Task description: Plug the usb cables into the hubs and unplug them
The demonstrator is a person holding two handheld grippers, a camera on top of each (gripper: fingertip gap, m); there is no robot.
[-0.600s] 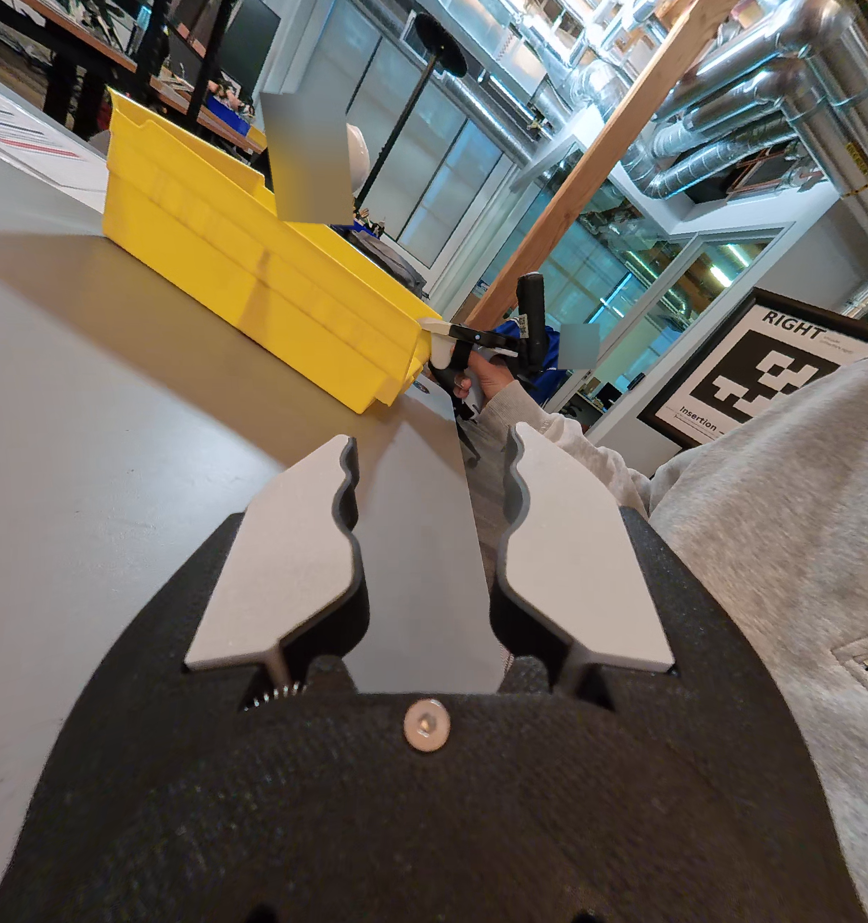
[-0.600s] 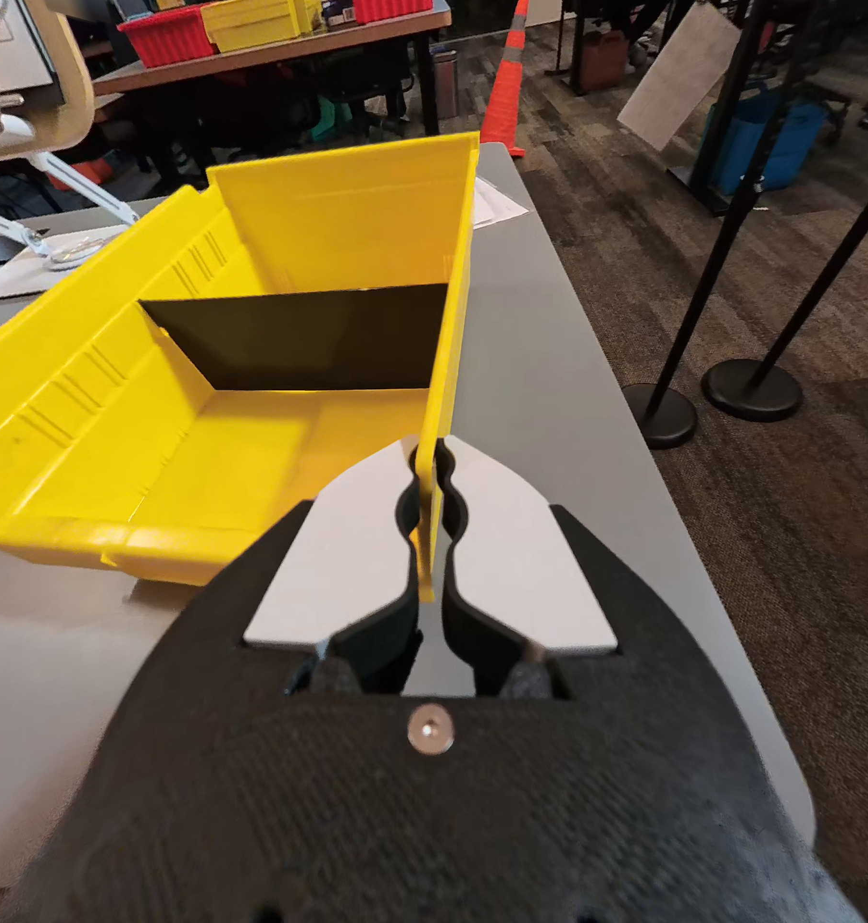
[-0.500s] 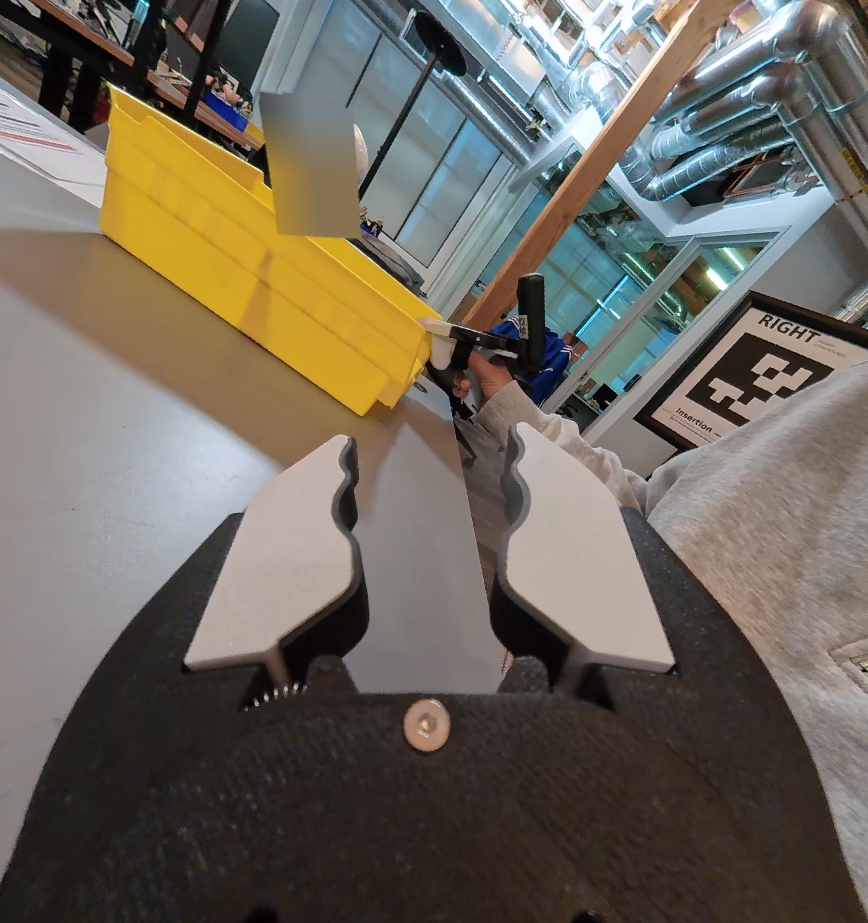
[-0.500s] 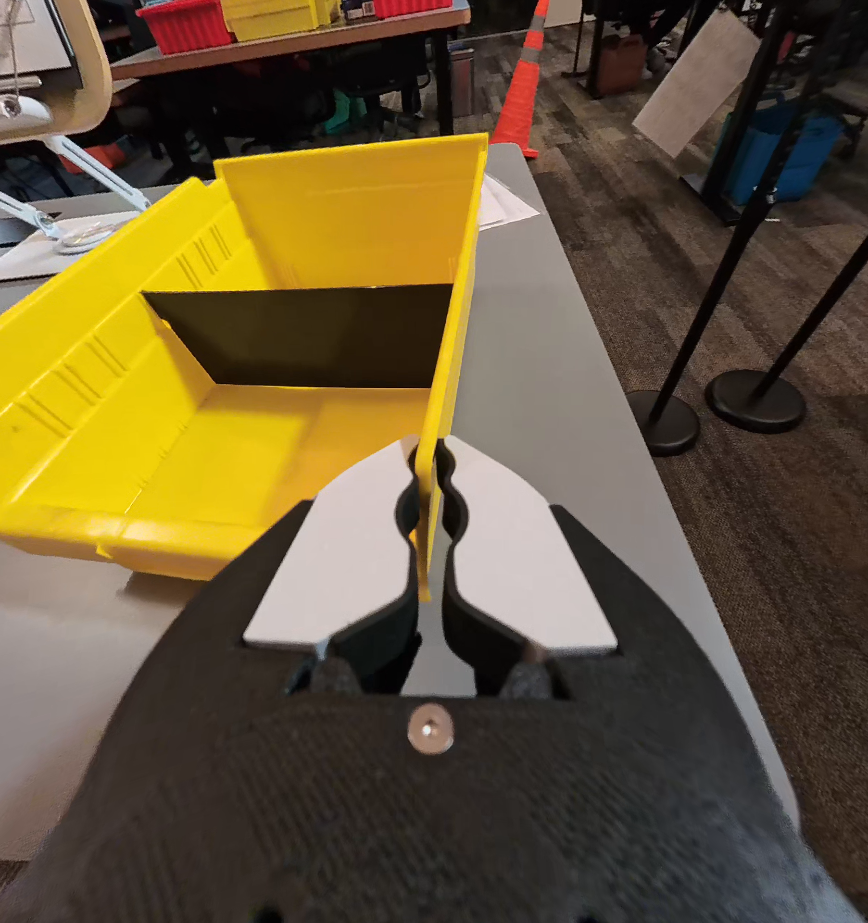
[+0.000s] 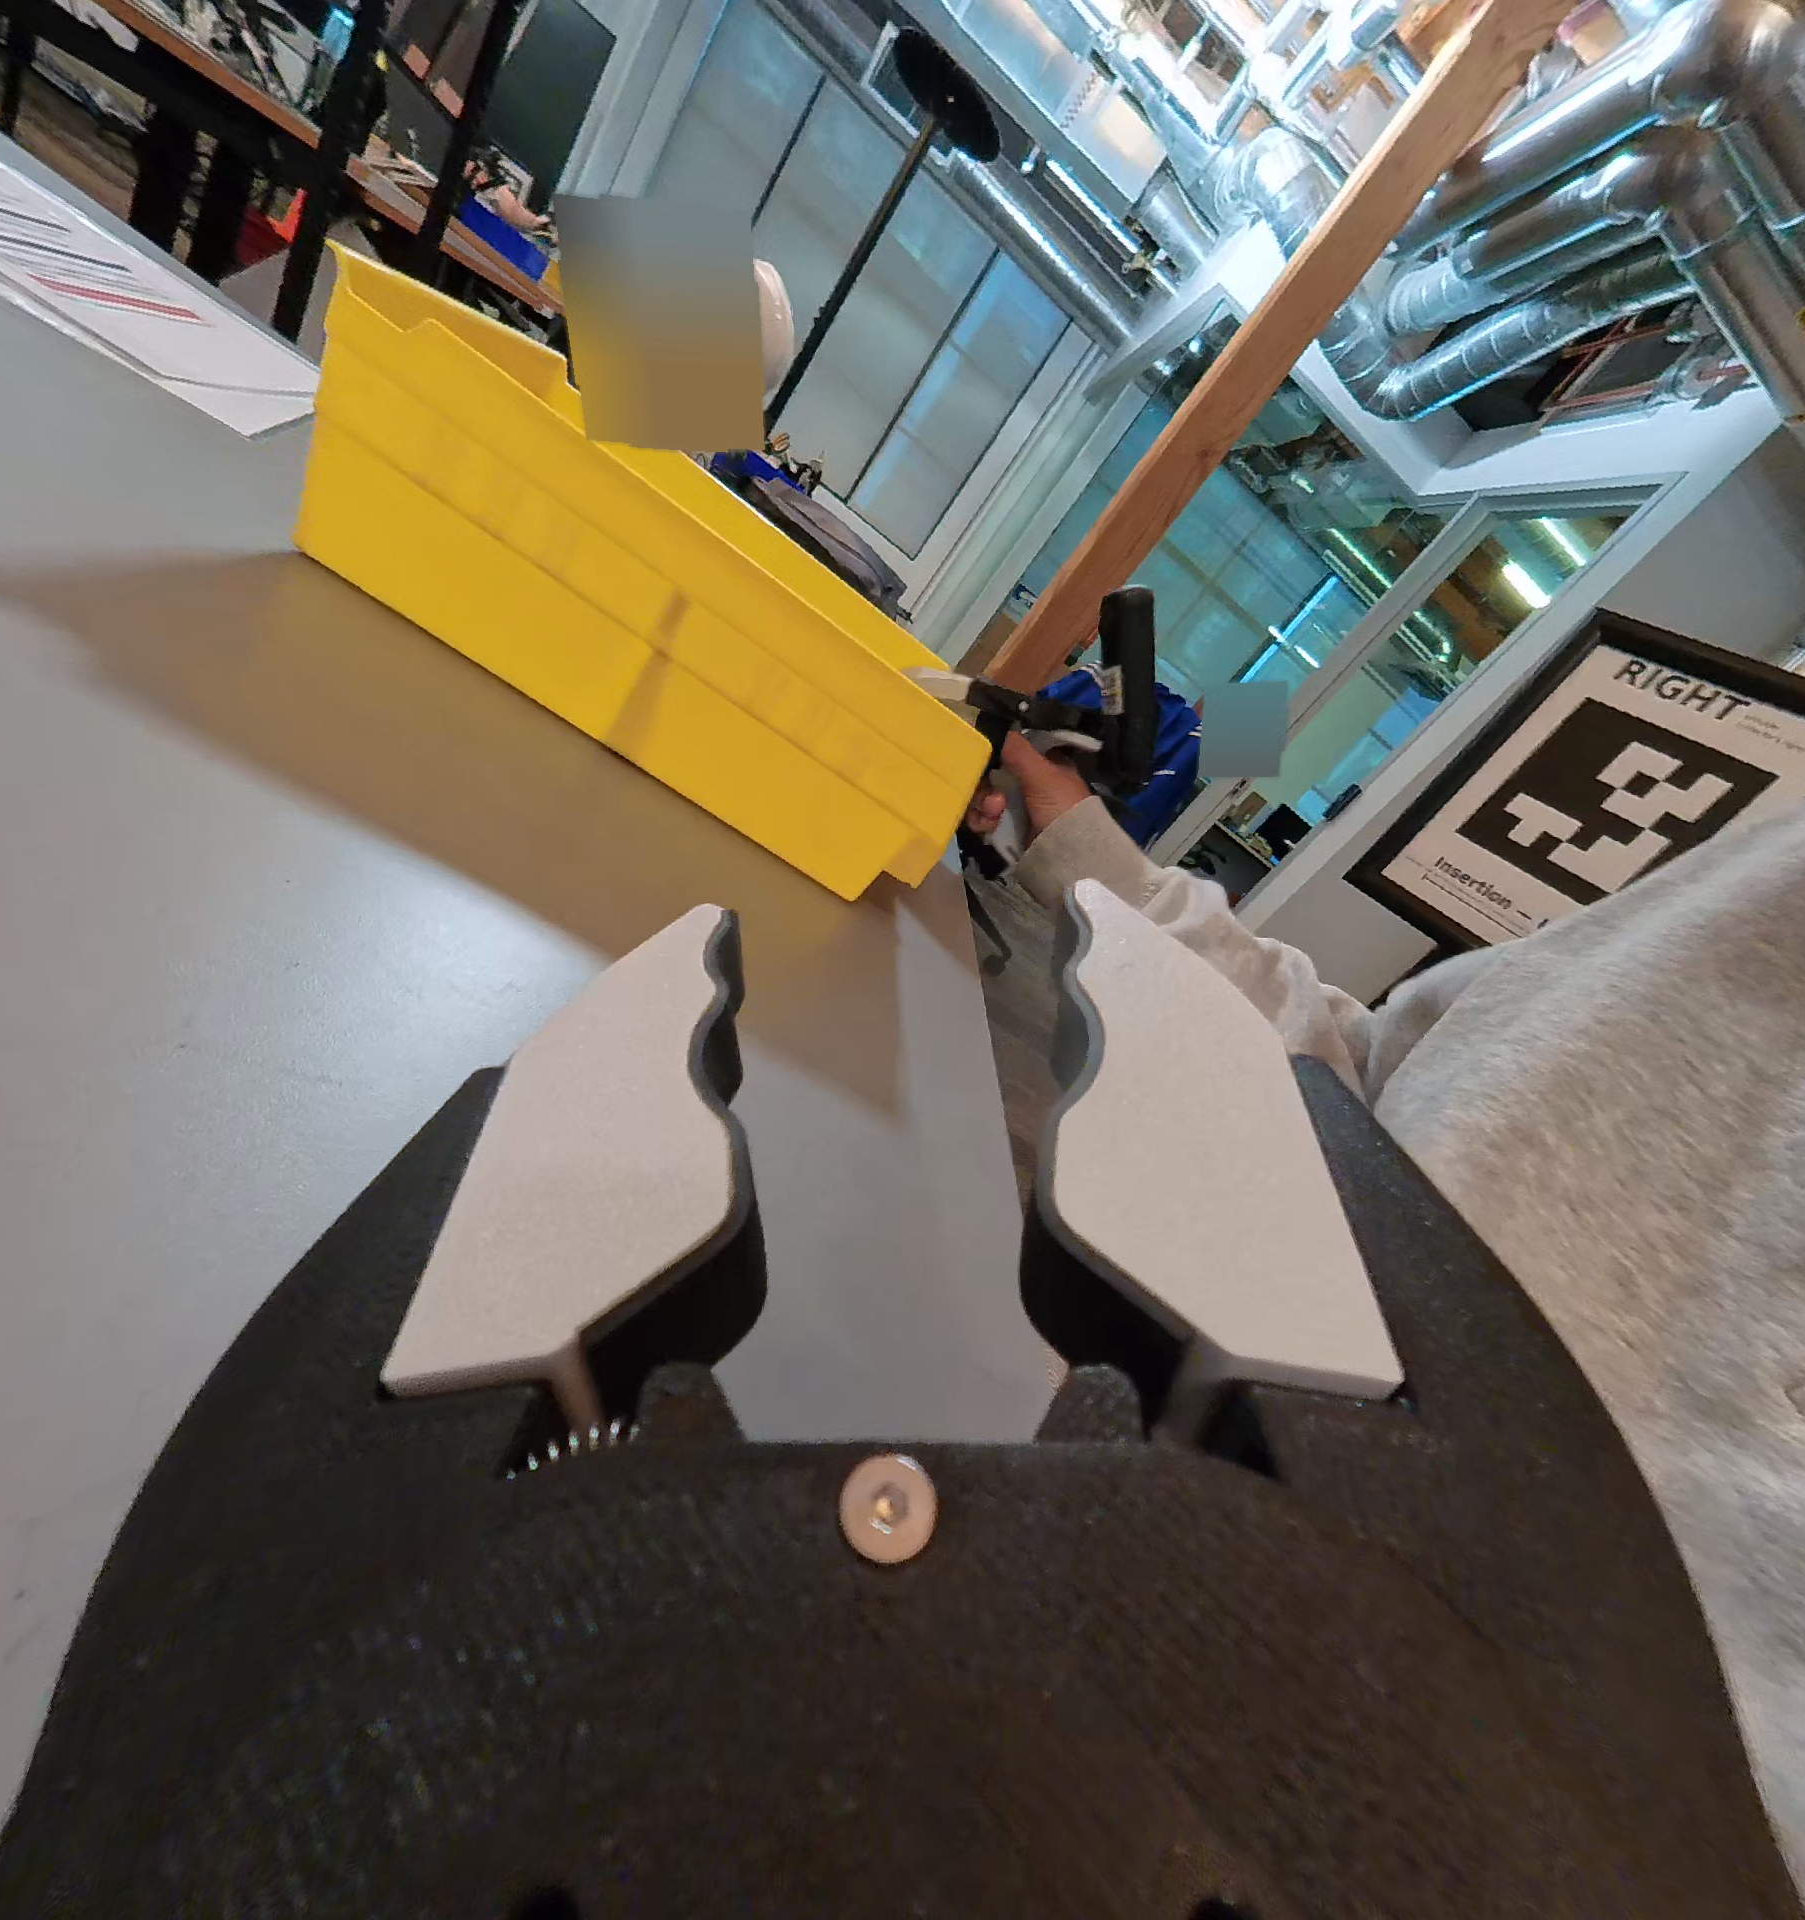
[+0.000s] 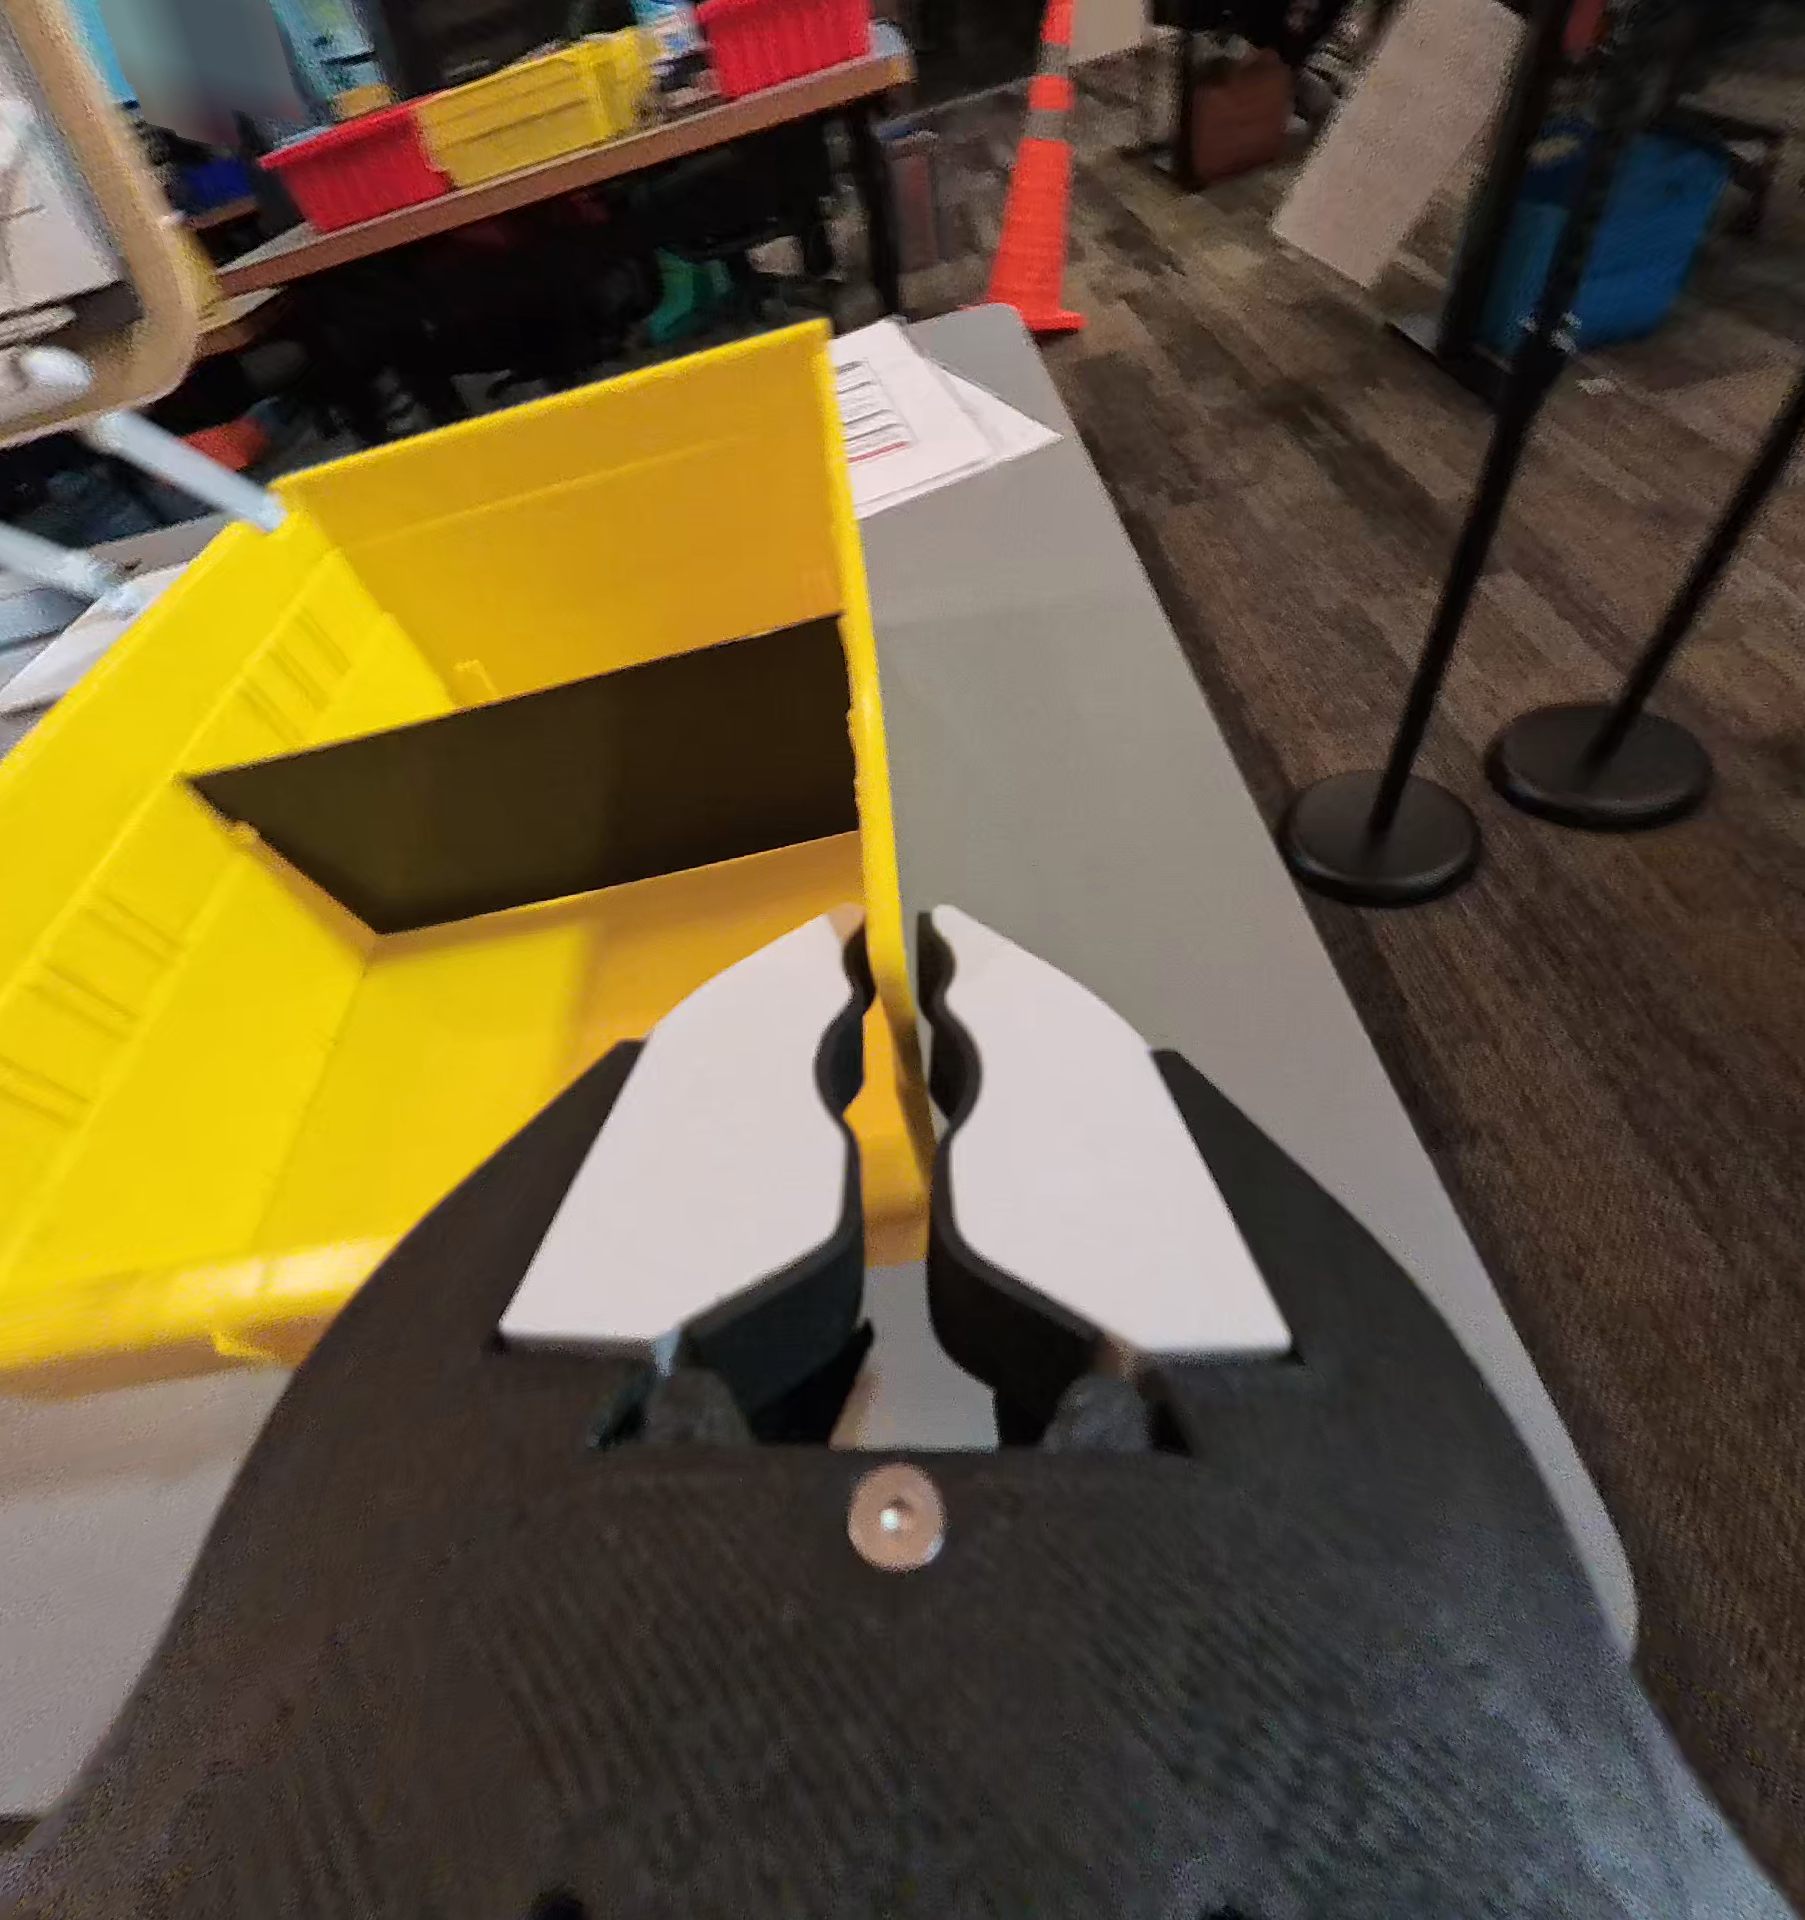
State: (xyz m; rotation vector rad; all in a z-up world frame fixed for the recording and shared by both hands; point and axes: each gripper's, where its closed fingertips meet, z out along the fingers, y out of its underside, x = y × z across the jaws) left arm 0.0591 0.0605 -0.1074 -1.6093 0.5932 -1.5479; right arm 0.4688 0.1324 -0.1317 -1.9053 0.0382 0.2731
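Note:
No USB cable or hub shows in either view. A yellow bin (image 6: pixel 358 1039) with a black divider (image 6: pixel 565 769) sits on the grey table (image 6: pixel 1033 779). My right gripper (image 6: pixel 893 925) straddles the bin's right side wall near its front corner. Its jaws stand a little apart and the wall runs slantwise through the gap. The near compartment of the bin is empty. In the left wrist view the bin (image 5: pixel 586 582) lies ahead, with the right gripper (image 5: pixel 965 696) at its near corner. My left gripper (image 5: pixel 898 914) is open and empty, low over the table (image 5: pixel 202 987).
The table's right edge runs close beside the bin; beyond it are carpet, two black stanchion bases (image 6: pixel 1381 836) and an orange cone (image 6: pixel 1038 177). A printed sheet (image 6: pixel 929 416) lies behind the bin. A grey sleeve (image 5: pixel 1604 1039) and a framed marker sign (image 5: pixel 1625 790) are on the left gripper's right.
The right gripper's jaws have widened around the bin wall, which now sits slanted in the gap. The bin has swung a little on the table. The left gripper stays open.

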